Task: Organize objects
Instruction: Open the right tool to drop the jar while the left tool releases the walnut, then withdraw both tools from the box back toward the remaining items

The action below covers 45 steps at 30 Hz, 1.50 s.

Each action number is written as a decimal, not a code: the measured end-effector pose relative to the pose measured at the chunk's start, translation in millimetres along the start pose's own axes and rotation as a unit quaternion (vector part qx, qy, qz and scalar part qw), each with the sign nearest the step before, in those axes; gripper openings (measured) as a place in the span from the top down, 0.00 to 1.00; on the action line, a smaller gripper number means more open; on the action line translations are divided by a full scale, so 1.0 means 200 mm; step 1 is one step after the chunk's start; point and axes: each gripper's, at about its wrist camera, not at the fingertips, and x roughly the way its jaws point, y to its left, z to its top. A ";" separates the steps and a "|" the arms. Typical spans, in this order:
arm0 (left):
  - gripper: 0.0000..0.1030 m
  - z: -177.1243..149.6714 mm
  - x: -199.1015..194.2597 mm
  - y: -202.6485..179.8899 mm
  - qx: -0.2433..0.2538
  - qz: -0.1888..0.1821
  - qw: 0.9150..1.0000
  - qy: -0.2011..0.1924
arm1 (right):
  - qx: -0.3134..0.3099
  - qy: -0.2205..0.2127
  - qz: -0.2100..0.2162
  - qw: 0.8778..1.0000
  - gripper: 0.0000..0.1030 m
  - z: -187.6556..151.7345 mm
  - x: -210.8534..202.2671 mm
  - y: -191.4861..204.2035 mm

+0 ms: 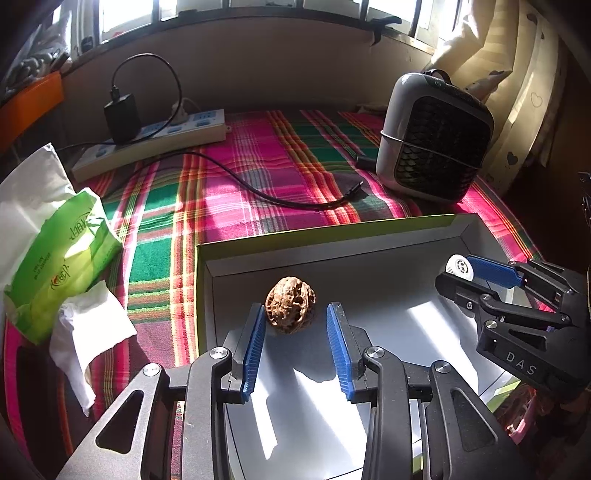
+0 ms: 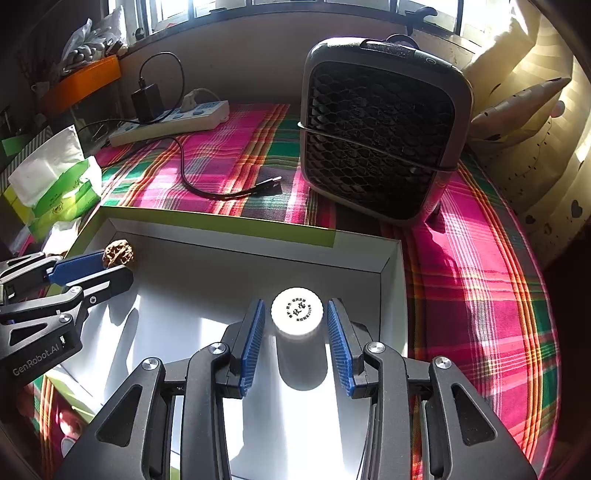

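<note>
A bright plaid cloth (image 2: 240, 155) in pink, green and orange covers the surface, with sun falling across it in bands. At the back left lies a white power strip (image 1: 155, 142) with a black charger (image 1: 122, 118) plugged into it — a black cable (image 1: 280, 195) trails from that side over the cloth and ends loose near the middle. To the right stands a small grey fan heater (image 2: 380, 140) with a dark honeycomb grille. On the left edge sits a green tissue pack (image 1: 62, 262), white tissues (image 1: 90, 328) spilling out. Behind — a window sill (image 1: 236, 18) and a pale curtain (image 2: 535, 122) with small hearts.
</note>
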 end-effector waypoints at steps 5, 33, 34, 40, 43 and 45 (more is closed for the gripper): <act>0.64 -0.01 -0.03 0.00 -0.004 0.003 1.000 -0.008 | 0.004 -0.005 0.002 1.000 0.58 -0.01 -0.03 0.00; 0.62 -0.31 -0.40 -0.01 -0.014 -0.006 0.998 -0.059 | 0.012 -0.058 0.016 0.998 0.55 -0.28 -0.41 0.09; 0.62 -0.33 -0.41 -0.02 -0.015 -0.004 0.998 -0.060 | 0.012 -0.060 0.017 0.998 0.55 -0.29 -0.42 0.09; 0.62 -0.41 -0.46 -0.02 -0.024 -0.011 0.997 -0.066 | 0.019 -0.063 0.028 0.997 0.55 -0.37 -0.47 0.11; 0.62 -0.44 -0.47 -0.03 -0.021 -0.014 0.998 -0.064 | 0.018 -0.066 0.032 0.997 0.55 -0.41 -0.49 0.13; 0.62 -0.47 -0.49 -0.04 -0.016 -0.015 0.998 -0.065 | 0.013 -0.068 0.031 0.997 0.55 -0.43 -0.51 0.16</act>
